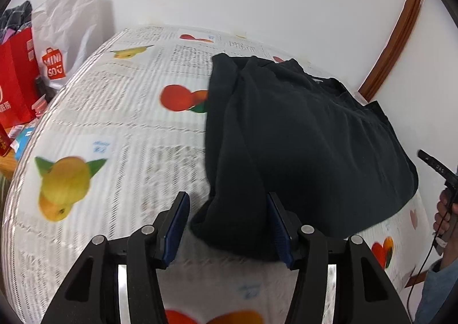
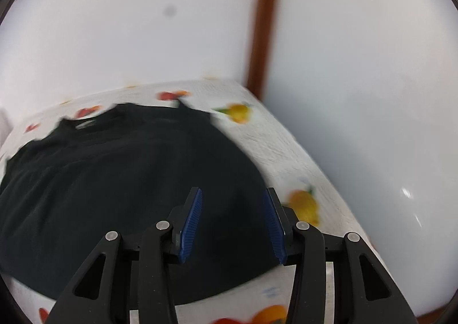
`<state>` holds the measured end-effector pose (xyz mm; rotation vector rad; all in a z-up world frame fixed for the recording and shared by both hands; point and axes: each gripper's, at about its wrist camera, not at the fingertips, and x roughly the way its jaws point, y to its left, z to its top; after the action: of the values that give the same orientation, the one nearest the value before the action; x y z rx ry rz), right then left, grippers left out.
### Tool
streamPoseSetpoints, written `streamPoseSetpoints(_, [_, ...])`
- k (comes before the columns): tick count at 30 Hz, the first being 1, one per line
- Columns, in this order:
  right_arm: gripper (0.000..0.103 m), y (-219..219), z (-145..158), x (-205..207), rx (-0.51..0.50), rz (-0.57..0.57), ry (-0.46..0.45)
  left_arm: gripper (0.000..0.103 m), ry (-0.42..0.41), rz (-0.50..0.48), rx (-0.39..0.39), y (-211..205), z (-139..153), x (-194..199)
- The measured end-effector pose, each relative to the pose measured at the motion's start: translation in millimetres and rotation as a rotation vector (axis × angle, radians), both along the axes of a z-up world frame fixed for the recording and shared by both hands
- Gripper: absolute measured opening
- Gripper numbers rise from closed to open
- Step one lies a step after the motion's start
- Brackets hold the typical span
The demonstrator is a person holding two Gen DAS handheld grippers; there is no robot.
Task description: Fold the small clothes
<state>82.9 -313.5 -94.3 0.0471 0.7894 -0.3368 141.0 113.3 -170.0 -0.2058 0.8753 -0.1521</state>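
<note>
The left gripper [image 1: 227,218] hangs part-open and grips nothing; a black garment [image 1: 300,146] lies just ahead, its near corner between the blue pads. The right gripper [image 2: 233,216] hangs part-open, empty, above the garment on the fruit-print tablecloth [image 1: 114,123].

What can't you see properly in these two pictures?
- Left wrist view: the near corner of the black garment lies between the jaws of the left gripper; whether it touches a pad is unclear.
- Left wrist view: the red bag is cut off by the lens edge.
- Right wrist view: the tablecloth print is blurred.
- Right wrist view: the garment's near hem is hidden behind the right gripper.
</note>
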Motion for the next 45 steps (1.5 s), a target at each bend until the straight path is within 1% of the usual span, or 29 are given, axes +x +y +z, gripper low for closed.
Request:
streamPoseSetpoints(1, [0.048, 12.2, -0.9, 2.1, 0.003, 0.026, 0.004, 0.055, -0.003, 0.002, -0.004, 3.2, 0.8, -2.8])
streamPoseSetpoints(4, [0.05, 69.2, -11.4, 10.5, -0.029, 0.139, 0.027, 0.055, -0.018, 0.007, -0.002, 12.8, 5.9, -14.0])
streamPoseSetpoints(5, [0.05, 90.0, -17.5, 14.2, -0.021, 0.181, 0.035, 0.055, -0.026, 0.018, 0.017, 16.2, 7.7, -17.1])
streamPoseSetpoints(7, [0.05, 122.5, -29.3, 19.8, 0.036, 0.244, 0.057, 0.055, -0.043, 0.041, 0.065, 24.4, 11.7, -23.7])
streamPoseSetpoints(8, [0.05, 135.0, -34.3, 21.0, 0.065, 0.266, 0.065, 0.055, -0.049, 0.058, 0.087, 31.2, 13.5, -27.0])
streamPoseSetpoints(10, [0.05, 158.5, -42.8, 21.2, 0.091, 0.305, 0.093, 0.055, -0.055, 0.094, 0.126, 43.0, 14.7, -29.1])
streamPoseSetpoints(13, [0.05, 187.3, -45.8, 16.8, 0.08, 0.316, 0.108, 0.055, -0.056, 0.147, 0.191, 58.9, 12.9, -28.4])
streamPoseSetpoints(16, [0.05, 210.3, -41.1, -1.3, 0.062, 0.353, 0.099, 0.055, -0.029, 0.185, 0.204, 72.7, 5.7, -20.6])
streamPoseSetpoints(18, [0.05, 229.1, -40.9, -15.5, 0.031, 0.399, 0.088, 0.055, -0.012, 0.198, 0.207, 79.6, -0.1, -14.0])
streamPoseSetpoints(21, [0.05, 256.4, -37.5, -32.0, -0.035, 0.47, 0.068, 0.055, -0.008, 0.202, 0.256, 79.5, -3.8, -10.2])
streamPoseSetpoints(23, [0.05, 269.8, -36.0, -36.7, -0.068, 0.493, 0.061, 0.06, -0.003, 0.194, 0.271, 78.9, -4.8, -7.3])
streamPoseSetpoints(27, [0.05, 293.0, -36.6, -45.1, -0.081, 0.562, 0.069, 0.067, 0.009, 0.179, 0.284, 78.5, -6.5, -1.1])
streamPoseSetpoints(29, [0.05, 303.7, -38.7, -49.5, -0.124, 0.591, 0.067, 0.071, 0.013, 0.173, 0.277, 79.3, -7.1, 0.8])
streamPoseSetpoints(31, [0.05, 311.2, -40.1, -54.5, -0.151, 0.609, 0.074, 0.074, 0.016, 0.17, 0.273, 79.2, -7.6, 1.4])
streamPoseSetpoints(34, [0.053, 321.7, -40.3, -64.6, -0.126, 0.691, 0.096, 0.078, 0.019, 0.16, 0.281, 76.2, -8.1, 2.2])
streamPoseSetpoints(36, [0.054, 337.3, -41.6, -75.1, -0.196, 0.725, 0.08, 0.081, 0.022, 0.152, 0.272, 76.6, -8.5, 2.5])
streamPoseSetpoints(38, [0.054, 356.4, -45.5, -81.5, -0.288, 0.767, 0.061, 0.083, 0.023, 0.148, 0.272, 76.4, -8.6, 2.6])
streamPoseSetpoints(40, [0.054, 367.1, -48.6, -78.5, -0.318, 0.778, 0.06, 0.083, 0.024, 0.146, 0.271, 76.2, -8.8, 2.8])
streamPoseSetpoints(41, [0.054, 373.3, -52.1, -72.5, -0.336, 0.773, 0.066, 0.084, 0.025, 0.146, 0.27, 76.4, -8.8, 3.1])
streamPoseSetpoints(43, [0.055, 380.5, -53.7, -64.2, -0.368, 0.746, 0.044, 0.084, 0.025, 0.144, 0.265, 76.7, -8.9, 3.0])
streamPoseSetpoints(45, [0.055, 386.6, -53.4, -57.1, -0.377, 0.738, 0.045, 0.084, 0.025, 0.143, 0.263, 76.9, -8.9, 3.0])
